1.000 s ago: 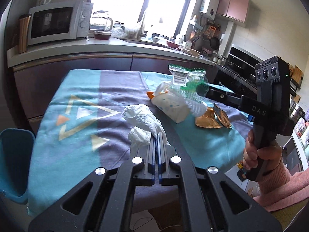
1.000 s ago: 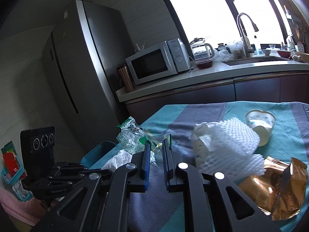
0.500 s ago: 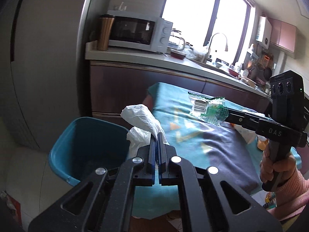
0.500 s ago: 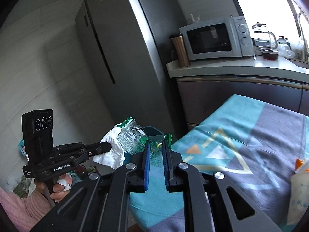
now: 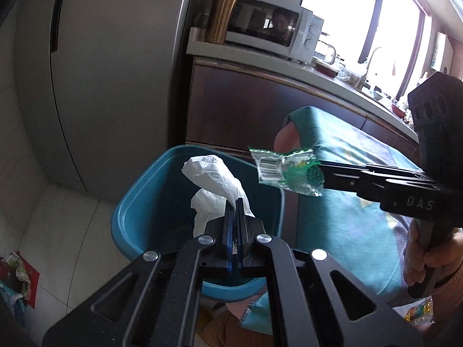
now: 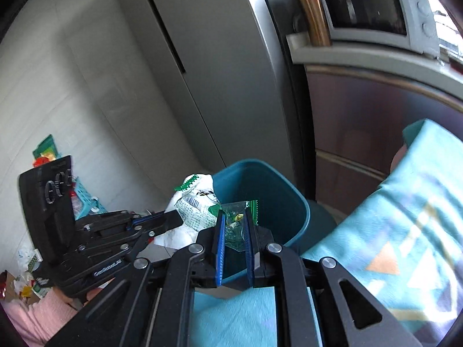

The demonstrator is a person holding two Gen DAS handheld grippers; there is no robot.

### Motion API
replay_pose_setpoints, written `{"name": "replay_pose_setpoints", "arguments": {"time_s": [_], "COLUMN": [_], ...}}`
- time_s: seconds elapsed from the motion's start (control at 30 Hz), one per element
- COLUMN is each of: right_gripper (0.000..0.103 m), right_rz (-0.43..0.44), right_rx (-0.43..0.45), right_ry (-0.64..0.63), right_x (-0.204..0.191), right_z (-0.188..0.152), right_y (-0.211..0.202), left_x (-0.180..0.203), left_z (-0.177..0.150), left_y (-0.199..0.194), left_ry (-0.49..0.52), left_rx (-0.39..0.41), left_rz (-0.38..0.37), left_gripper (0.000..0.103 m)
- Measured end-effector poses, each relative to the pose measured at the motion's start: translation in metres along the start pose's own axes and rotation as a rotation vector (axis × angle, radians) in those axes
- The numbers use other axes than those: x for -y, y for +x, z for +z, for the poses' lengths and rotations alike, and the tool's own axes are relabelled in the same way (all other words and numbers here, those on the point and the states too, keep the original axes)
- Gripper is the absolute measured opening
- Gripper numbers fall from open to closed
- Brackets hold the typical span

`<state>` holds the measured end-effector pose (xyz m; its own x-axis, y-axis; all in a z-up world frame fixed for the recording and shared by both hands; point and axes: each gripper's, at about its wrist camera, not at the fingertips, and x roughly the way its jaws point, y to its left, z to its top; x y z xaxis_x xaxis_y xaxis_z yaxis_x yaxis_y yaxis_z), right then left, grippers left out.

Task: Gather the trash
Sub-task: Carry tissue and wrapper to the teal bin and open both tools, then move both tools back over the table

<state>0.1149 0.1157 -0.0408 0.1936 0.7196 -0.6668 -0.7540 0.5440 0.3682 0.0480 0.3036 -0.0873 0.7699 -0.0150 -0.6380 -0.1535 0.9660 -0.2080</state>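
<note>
My left gripper [image 5: 235, 202] is shut on a crumpled white tissue [image 5: 212, 175] and holds it over the open blue trash bin [image 5: 144, 190]. My right gripper [image 6: 233, 217] is shut on a clear green plastic wrapper [image 6: 202, 206], held over the same bin [image 6: 277, 199]. In the left wrist view the right gripper [image 5: 319, 176] comes in from the right with the wrapper [image 5: 285, 170] above the bin's right rim. In the right wrist view the left gripper [image 6: 176, 218] and its tissue [image 6: 176, 234] sit at the left of the bin.
The bin stands on the floor between a grey fridge [image 5: 110, 81] and the table with a teal patterned cloth [image 5: 347, 202]. A dark cabinet [image 5: 254, 110] with a microwave [image 5: 272, 26] is behind. Loose clutter lies on the floor at left [image 6: 43, 153].
Both grippers swung left from the table to above the blue bin, carrying the tissue and the wrapper. Both stay shut on them.
</note>
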Motion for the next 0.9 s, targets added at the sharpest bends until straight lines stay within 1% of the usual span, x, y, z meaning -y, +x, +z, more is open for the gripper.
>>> {"name": "replay_pose_setpoints", "arguments": {"time_s": [0.2,0.3,0.37,0.5,0.57,0.63,0.7,0.77,0.9], "right_gripper": [0.012,0.017,0.02,0.024,0.024,0.025,0.025,0.026,0.028], "right_rz": [-0.004,-0.01,-0.014,-0.011,-0.005,0.002,0.012,0.012,0.016], "right_rx": [-0.096,-0.135,-0.142,-0.13,-0.122,-0.11,-0.091,-0.071,-0.028], "right_ry": [0.039,0.052,0.057,0.061,0.07,0.075,0.077,0.069,0.057], "right_x": [0.006,0.007,0.007,0.005,0.007,0.009,0.009,0.01,0.013], "right_z": [0.01,0.011,0.012,0.011,0.009,0.007,0.004,0.0,-0.006], "right_y": [0.038,0.048,0.051,0.05,0.047,0.039,0.028,0.016,-0.011], "left_x": [-0.008,-0.009,-0.01,-0.013,-0.013,-0.011,-0.01,-0.009,-0.001], "left_z": [-0.001,-0.001,-0.003,-0.006,-0.007,-0.008,-0.008,-0.008,-0.005], "left_y": [0.025,0.034,0.04,0.049,0.05,0.051,0.052,0.052,0.047], "left_ry": [-0.009,-0.01,-0.017,-0.029,-0.033,-0.032,-0.027,-0.029,-0.026], "left_rx": [-0.045,-0.055,-0.063,-0.078,-0.084,-0.084,-0.081,-0.08,-0.07], "left_rz": [0.039,0.055,0.062,0.075,0.075,0.073,0.077,0.083,0.067], "left_gripper": [0.002,0.003,0.003,0.004,0.005,0.012,0.014,0.015,0.015]}}
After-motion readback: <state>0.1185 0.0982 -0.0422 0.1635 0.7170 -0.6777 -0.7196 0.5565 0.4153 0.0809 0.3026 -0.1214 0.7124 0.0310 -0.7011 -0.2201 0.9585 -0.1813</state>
